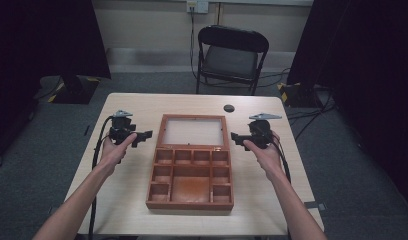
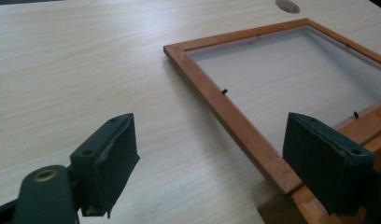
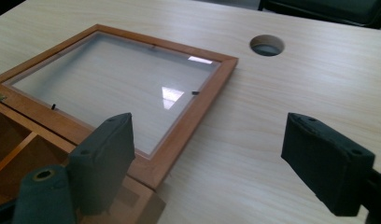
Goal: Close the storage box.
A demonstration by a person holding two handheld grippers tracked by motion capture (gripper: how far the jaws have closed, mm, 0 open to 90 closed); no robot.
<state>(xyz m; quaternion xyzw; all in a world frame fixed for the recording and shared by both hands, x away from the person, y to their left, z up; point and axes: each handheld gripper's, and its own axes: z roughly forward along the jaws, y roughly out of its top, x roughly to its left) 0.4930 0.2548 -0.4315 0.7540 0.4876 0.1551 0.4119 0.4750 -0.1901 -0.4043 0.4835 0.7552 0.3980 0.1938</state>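
Note:
A brown wooden box (image 1: 190,180) lies open in the middle of the table, its inside split into several compartments. Its glass-paned lid (image 1: 194,131) is folded back flat on the table beyond it; the lid's wooden frame (image 2: 226,109) (image 3: 188,121) appears in both gripper views. My left gripper (image 1: 142,137) is held just left of the lid, jaws wide open with nothing between them (image 2: 207,163). My right gripper (image 1: 237,137) is held just right of the lid, also open and holding nothing (image 3: 205,168). Both point inward toward the box.
A round cable hole (image 1: 229,108) (image 3: 267,45) sits in the table near the far edge. A black folding chair (image 1: 231,57) stands beyond the table. Bare tabletop (image 1: 127,185) lies to the left and right of the box.

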